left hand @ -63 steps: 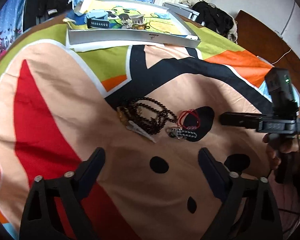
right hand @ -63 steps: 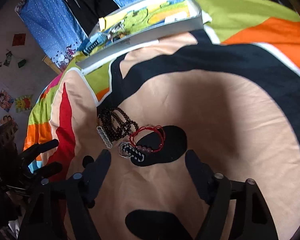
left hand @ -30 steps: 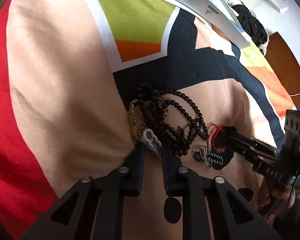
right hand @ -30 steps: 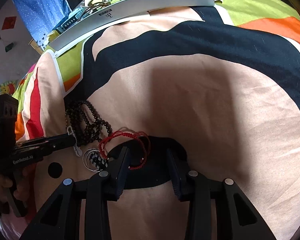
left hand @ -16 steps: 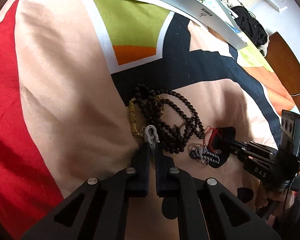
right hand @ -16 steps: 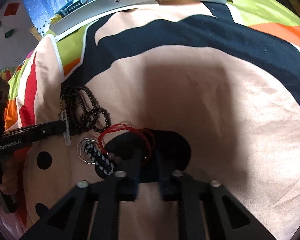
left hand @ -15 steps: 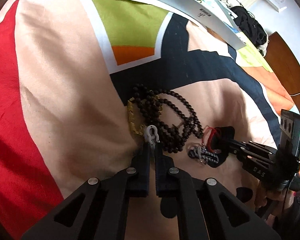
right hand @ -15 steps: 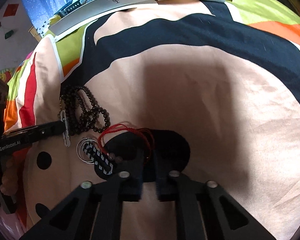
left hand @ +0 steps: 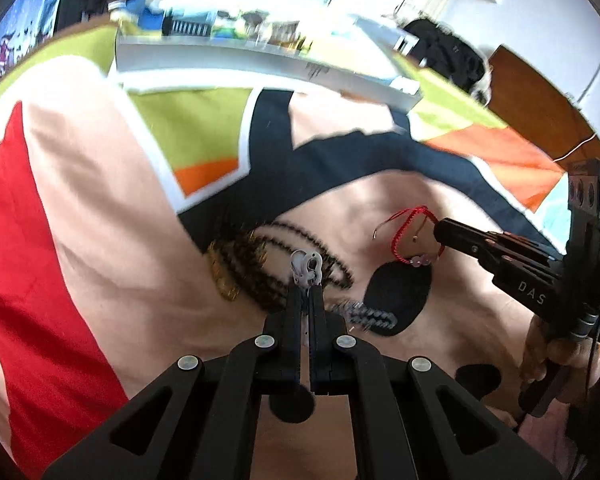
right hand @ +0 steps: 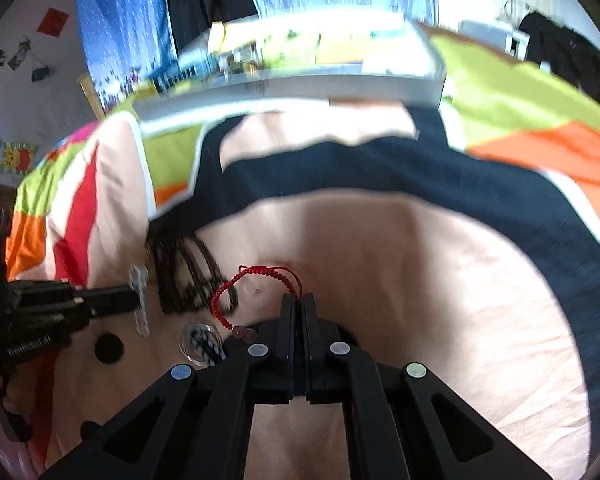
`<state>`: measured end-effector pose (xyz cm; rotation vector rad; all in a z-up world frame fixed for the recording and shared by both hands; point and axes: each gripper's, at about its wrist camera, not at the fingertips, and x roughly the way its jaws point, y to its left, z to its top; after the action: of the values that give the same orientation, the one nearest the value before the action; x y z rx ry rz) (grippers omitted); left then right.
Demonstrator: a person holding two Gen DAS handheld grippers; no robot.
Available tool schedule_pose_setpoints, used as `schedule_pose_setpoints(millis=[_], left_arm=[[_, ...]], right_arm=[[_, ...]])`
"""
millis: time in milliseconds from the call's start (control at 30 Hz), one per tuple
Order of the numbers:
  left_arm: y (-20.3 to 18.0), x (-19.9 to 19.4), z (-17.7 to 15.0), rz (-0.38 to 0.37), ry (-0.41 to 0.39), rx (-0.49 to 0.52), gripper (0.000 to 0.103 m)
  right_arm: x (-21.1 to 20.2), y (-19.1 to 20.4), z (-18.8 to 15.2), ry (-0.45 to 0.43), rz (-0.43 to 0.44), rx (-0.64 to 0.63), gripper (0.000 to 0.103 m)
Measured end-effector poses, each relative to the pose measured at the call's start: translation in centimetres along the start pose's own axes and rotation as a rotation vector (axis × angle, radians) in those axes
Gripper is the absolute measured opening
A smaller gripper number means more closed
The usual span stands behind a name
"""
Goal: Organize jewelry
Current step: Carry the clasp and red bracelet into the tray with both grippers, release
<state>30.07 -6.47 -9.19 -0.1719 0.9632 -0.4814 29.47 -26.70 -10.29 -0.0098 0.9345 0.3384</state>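
Note:
My left gripper (left hand: pixel 308 293) is shut on a small white link bracelet (left hand: pixel 307 267), held just above the patterned bedspread (left hand: pixel 100 208). Behind it lie a dark bead necklace (left hand: pixel 296 240) and a gold chain (left hand: pixel 220 276). My right gripper (right hand: pixel 298 298) is shut on a red cord bracelet (right hand: pixel 256 286), which hangs off the cloth; it shows from the left wrist view as red cord bracelet (left hand: pixel 406 236) at the right gripper (left hand: pixel 440 229). A black-and-white bracelet with rings (left hand: pixel 366 316) lies on the cloth between both grippers.
A shallow grey tray (left hand: pixel 240 65) with several small items sits at the far side of the bedspread, also seen as the tray (right hand: pixel 340 84). A hand (left hand: pixel 556 356) holds the right gripper's handle. Dark clothes (left hand: pixel 444 56) and a wooden board lie beyond.
Both grippers closed, the left on the white bracelet, the right on the red cord bracelet, then rose and tilted up, lifting both pieces off the cloth.

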Motion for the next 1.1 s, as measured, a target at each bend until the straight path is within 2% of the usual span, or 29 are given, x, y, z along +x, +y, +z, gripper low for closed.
schedule_pose_setpoints(millis=[167, 267, 467, 633, 767, 900, 1100], left_arm=[[-0.9, -1.9, 1.0, -0.008, -0.101, 0.026, 0.001], [-1.4, -2.8, 2.8, -0.005, -0.155, 0.021, 0.001], [-2.4, -4.6, 10.0, -0.026, -0.293, 0.017, 0.001], [-2.3, -3.1, 17.0, -0.024, -0.358, -0.014, 0.001], [-1.8, -0.4, 21.6, -0.024, -0.349, -0.057, 0.001], [-0.6, 3.3, 25.1, -0.010, -0.283, -0.105, 0.001], [0.8, 8.3, 27.2, 0.019, -0.168, -0.153, 0.001]], right_arm=[[-2.0, 0.4, 1.0, -0.109, 0.004, 0.004, 0.003], [-3.3, 0.8, 2.4, -0.191, -0.002, 0.009, 0.003], [-5.3, 0.3, 5.9, -0.364, 0.002, 0.075, 0.003], [-6.0, -2.4, 9.7, -0.485, 0.003, 0.167, 0.003], [-4.6, -5.0, 13.2, -0.517, -0.001, 0.231, 0.003], [-2.3, -7.5, 15.5, -0.510, -0.017, 0.282, 0.003], [1.4, -9.6, 17.1, -0.462, 0.010, 0.330, 0.003]])
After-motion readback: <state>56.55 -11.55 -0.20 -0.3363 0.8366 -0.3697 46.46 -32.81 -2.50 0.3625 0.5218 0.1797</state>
